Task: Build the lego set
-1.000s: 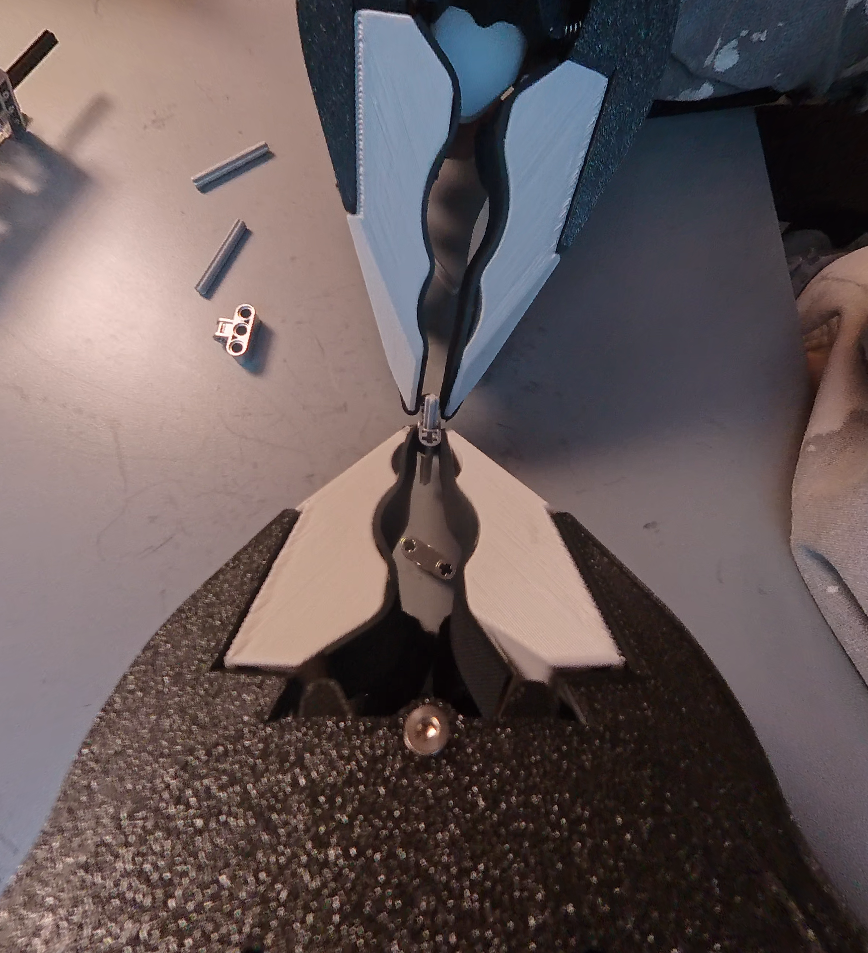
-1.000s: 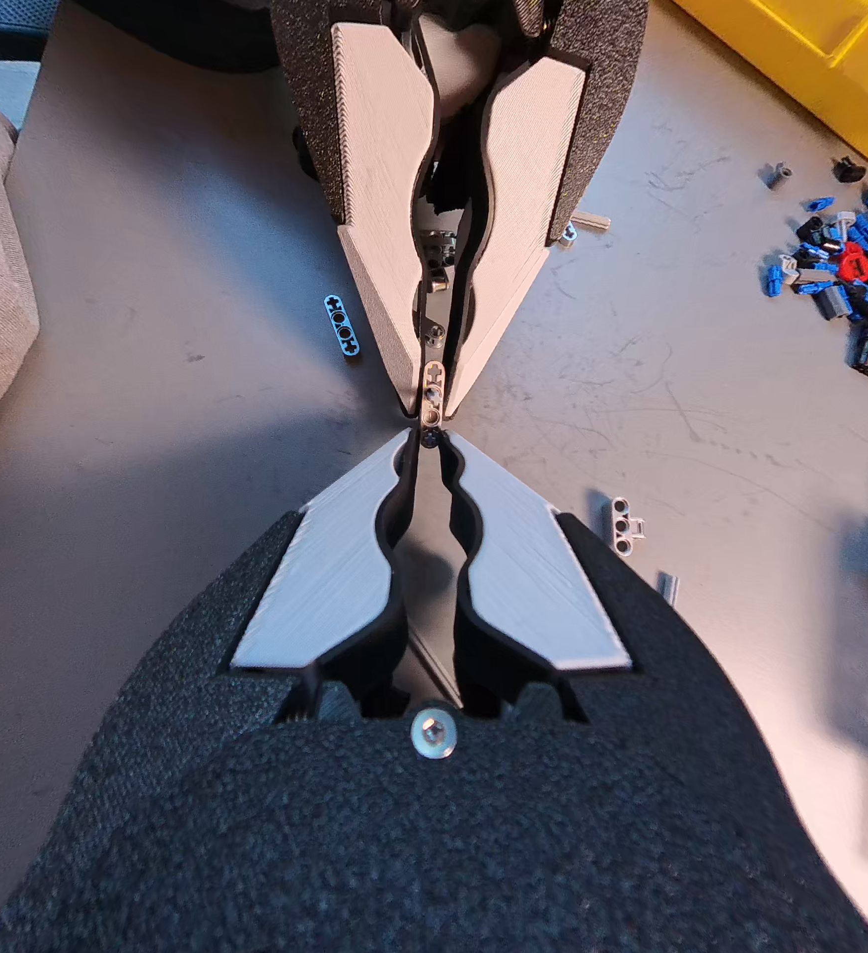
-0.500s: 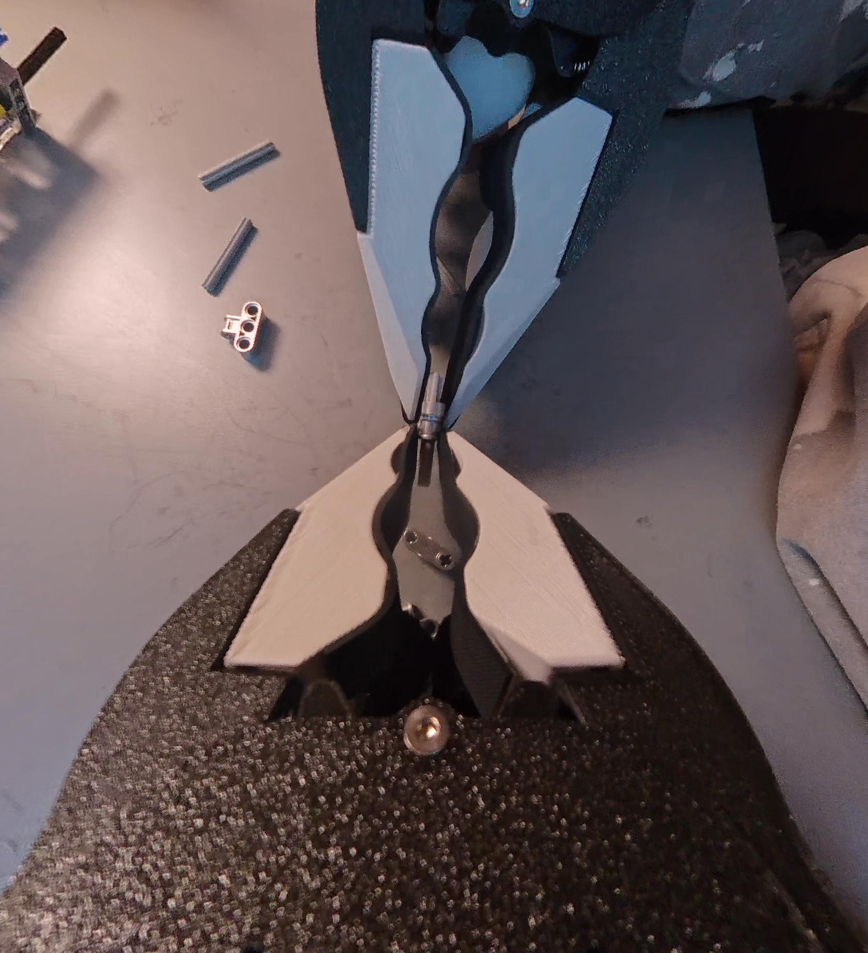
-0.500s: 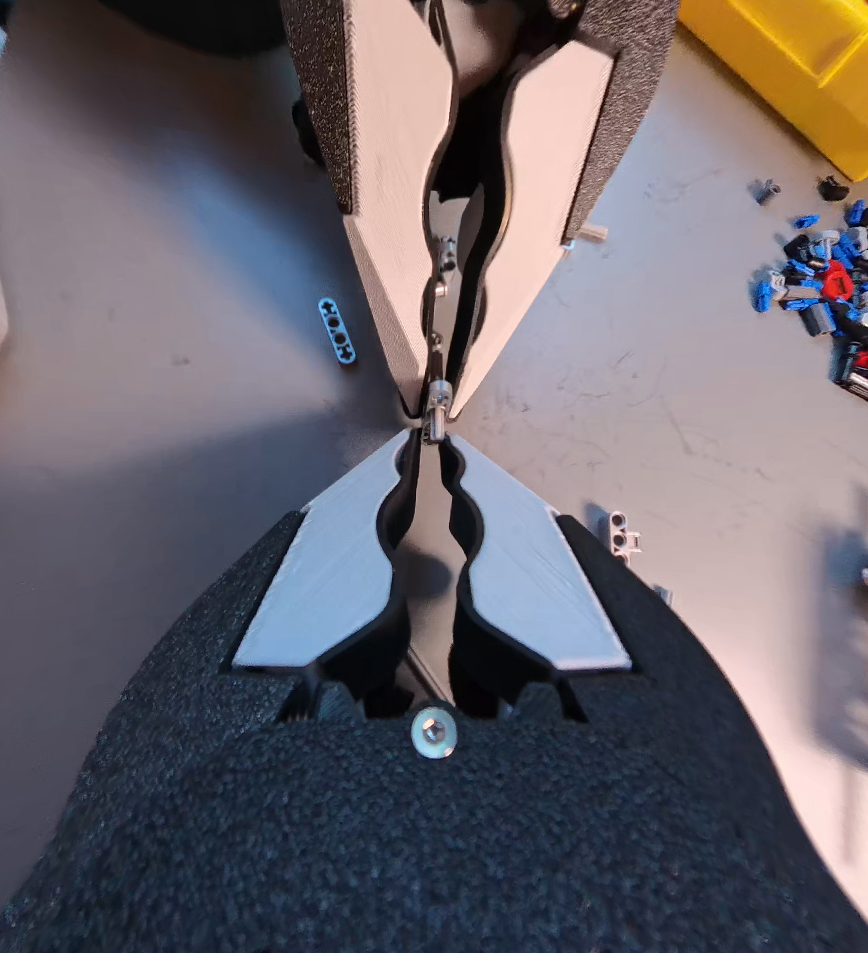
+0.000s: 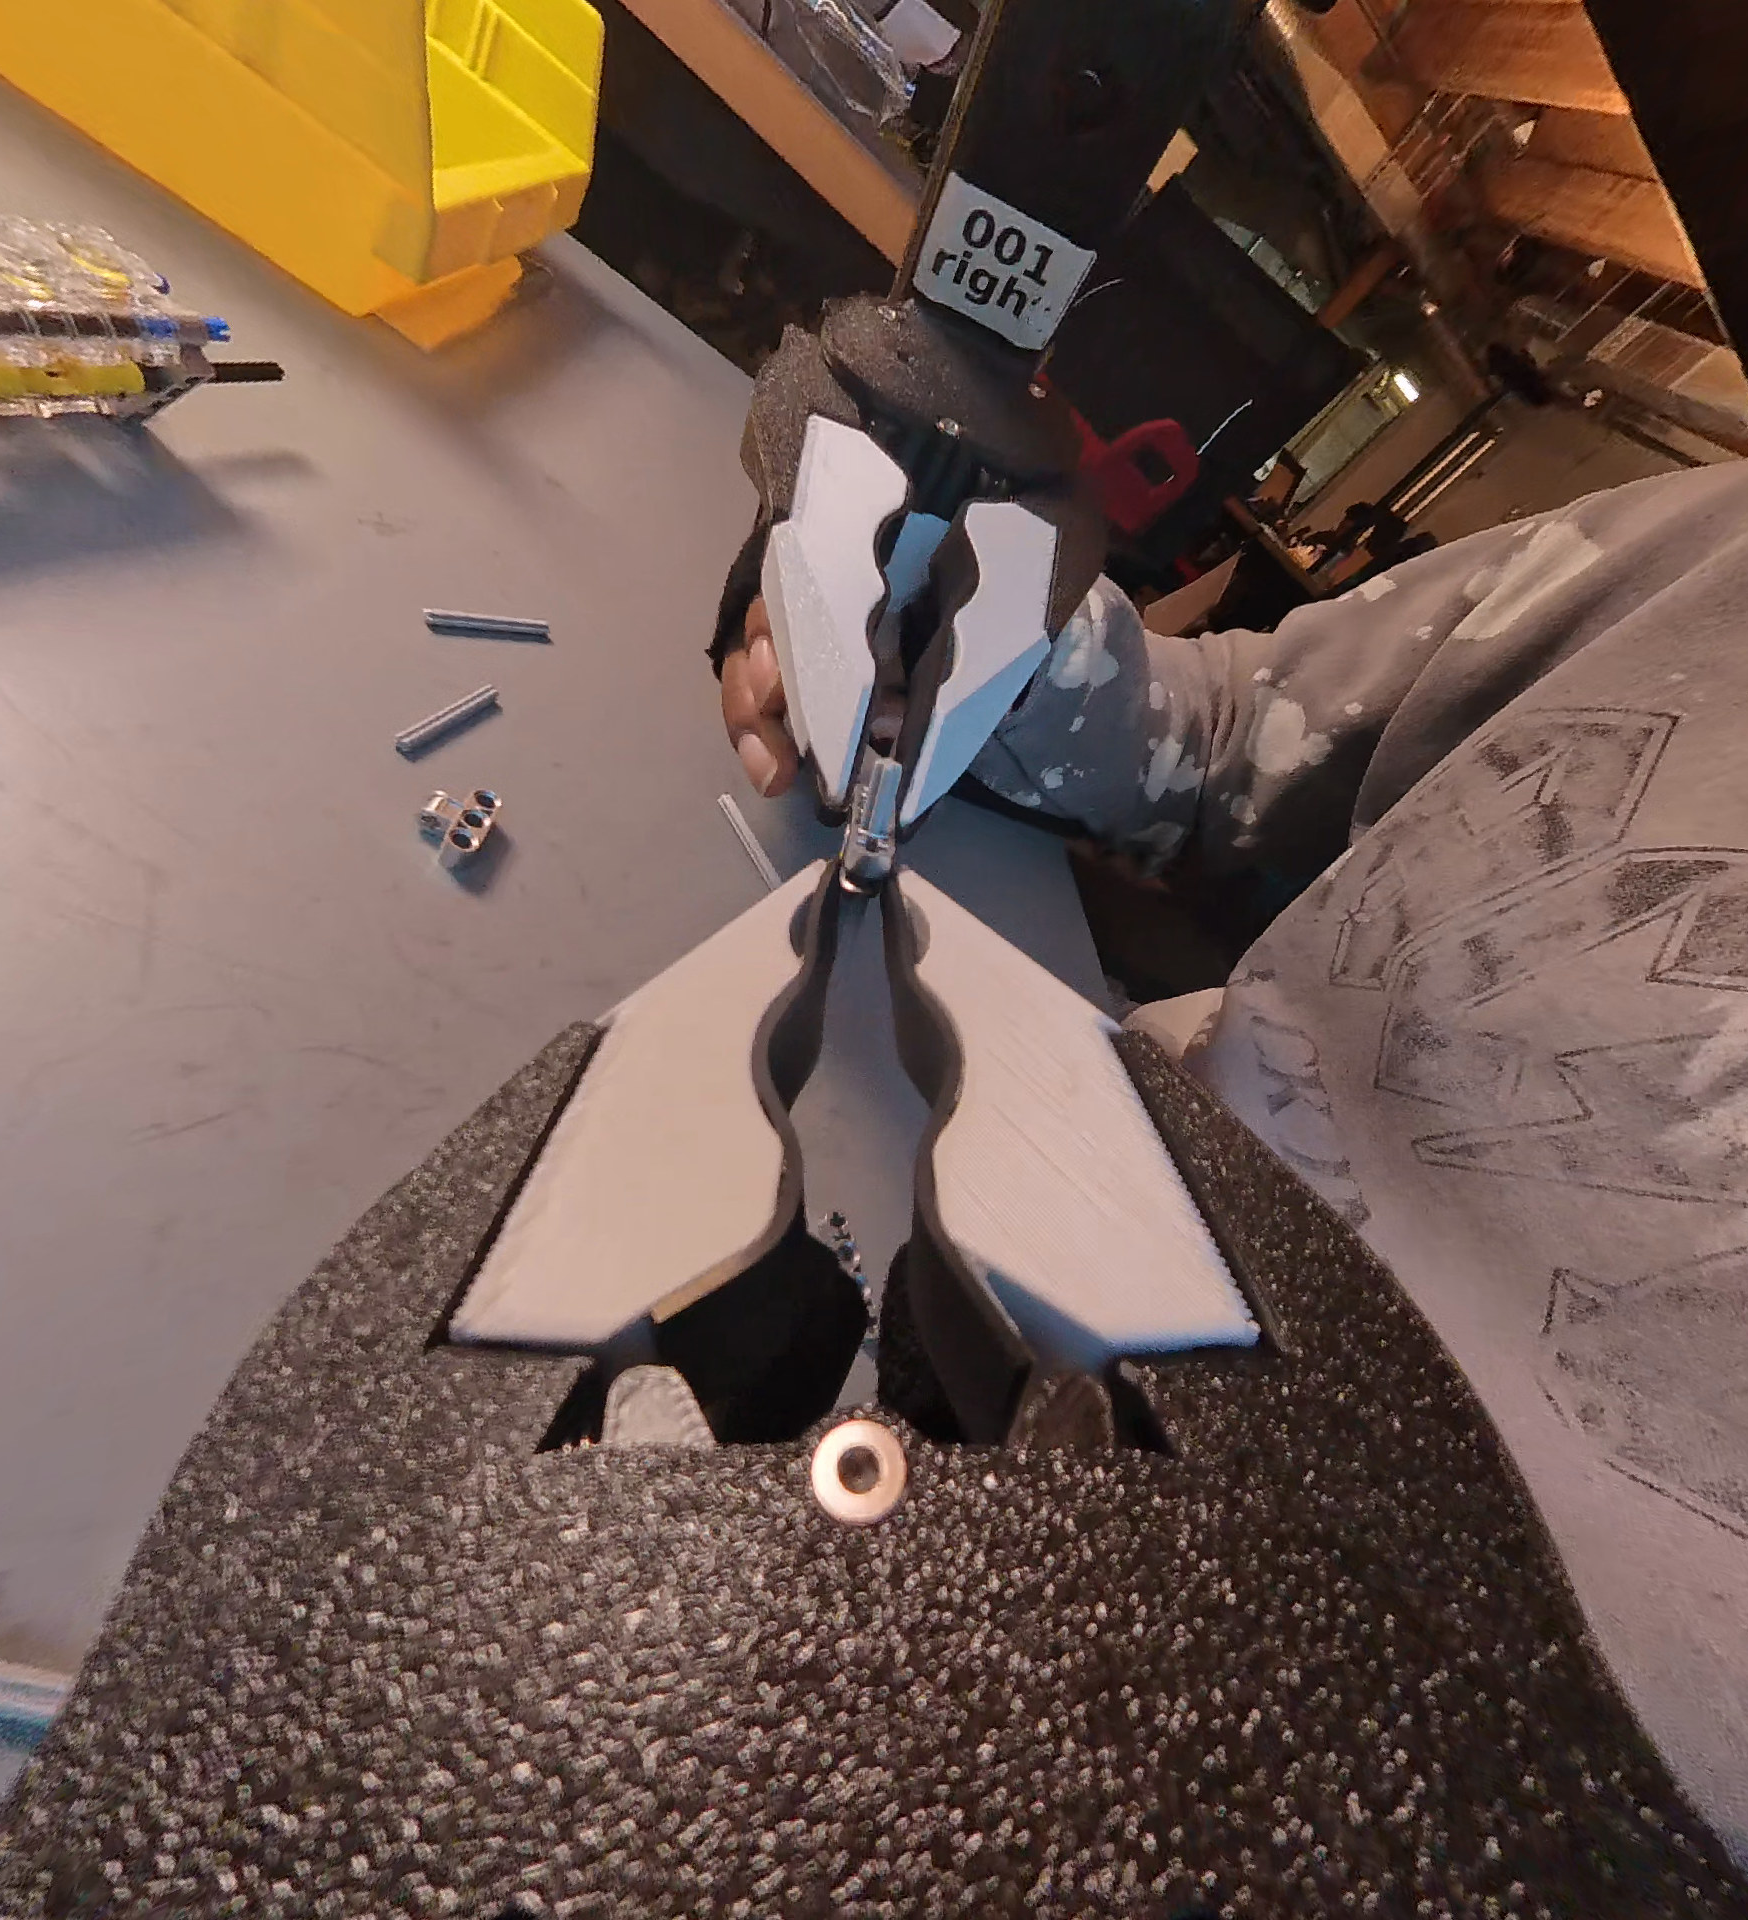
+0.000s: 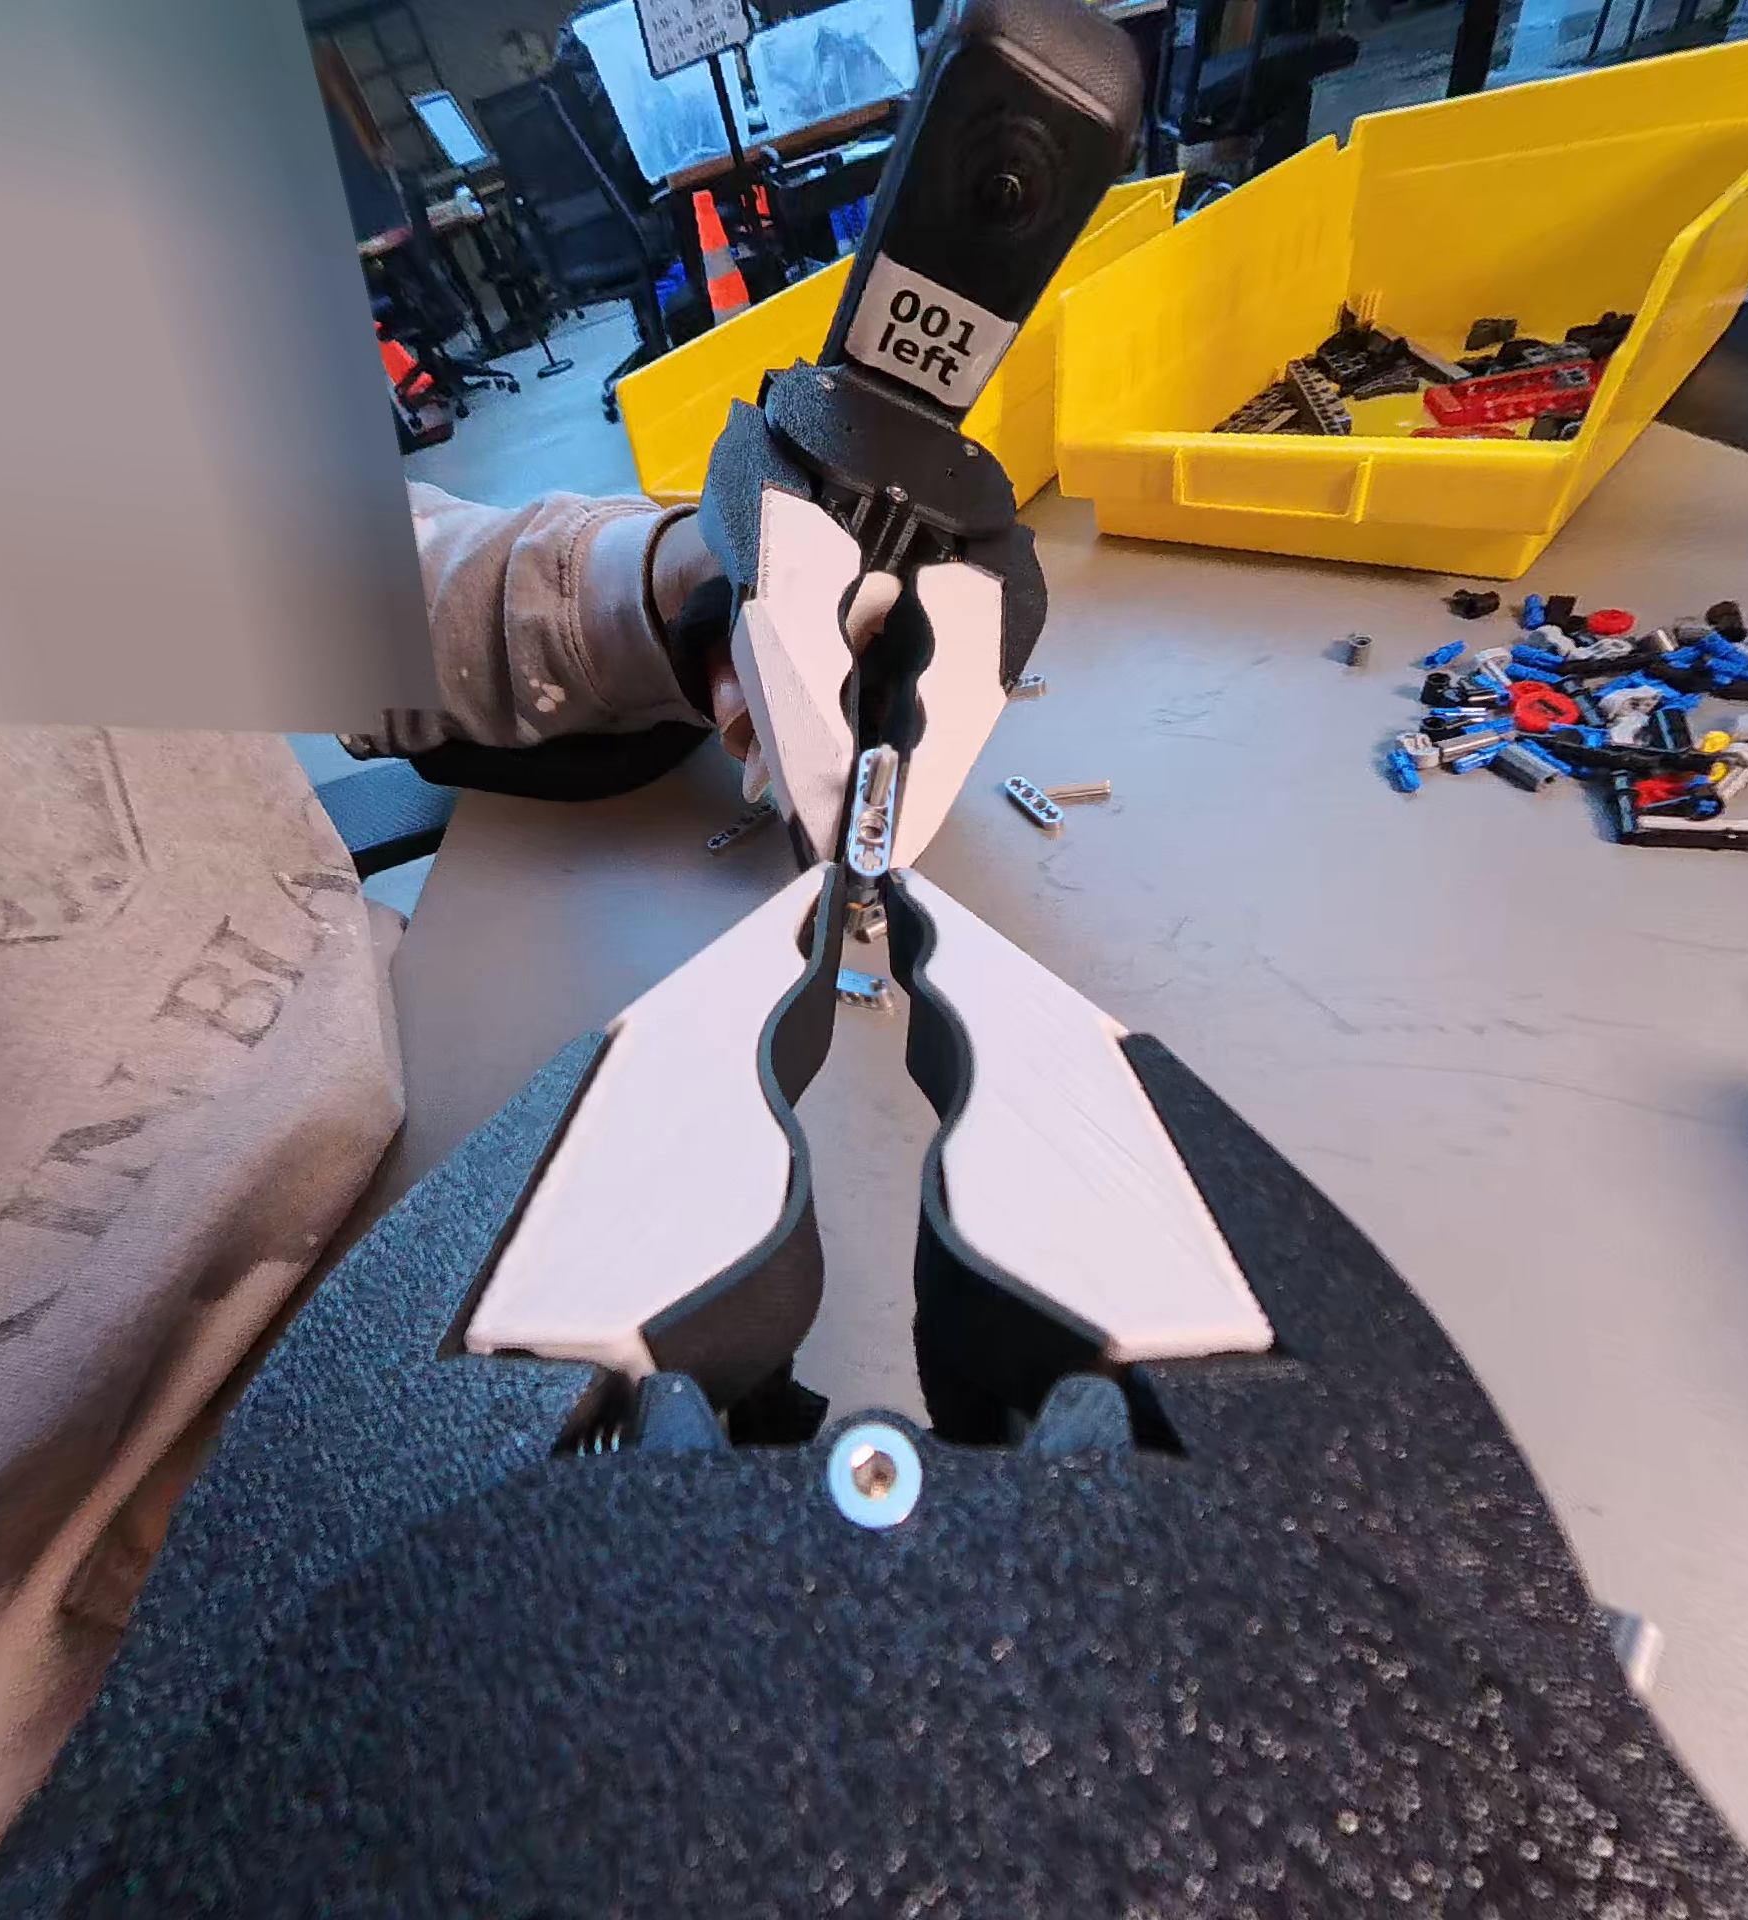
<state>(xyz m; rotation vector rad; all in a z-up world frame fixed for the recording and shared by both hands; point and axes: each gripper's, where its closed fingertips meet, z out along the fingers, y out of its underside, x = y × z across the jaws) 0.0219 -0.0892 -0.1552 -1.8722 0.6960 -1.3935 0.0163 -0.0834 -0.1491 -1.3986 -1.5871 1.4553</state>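
Both grippers meet tip to tip above the grey table (image 5: 174, 1039). My left gripper (image 5: 857, 883) is shut on a thin light-grey beam with three holes (image 6: 870, 821), which shows face-on in the right wrist view, where the left gripper (image 6: 865, 842) points down toward me. My right gripper (image 6: 862, 883) is shut on a small grey pin (image 6: 862, 916). In the left wrist view the right gripper (image 5: 868, 816) holds that pin (image 5: 875, 810) against my left tips. The pin touches the beam's lower end. A hand holds each gripper.
Yellow bins (image 6: 1369, 488) stand at the back, with a pile of small blue, black and red pieces (image 6: 1618, 717) beside them. Two grey axles (image 5: 485, 623), a three-hole connector (image 5: 463, 821) and a clear-and-yellow assembly (image 5: 18, 322) lie to the left. The person's grey sweatshirt (image 5: 1472, 935) is close. Only a small space, under 4 cm, lies between the two pairs of fingers.
Both grippers have lifted and tilted up from looking down at the table, so the room and bins now show. They stay shut on their parts, still tip to tip.
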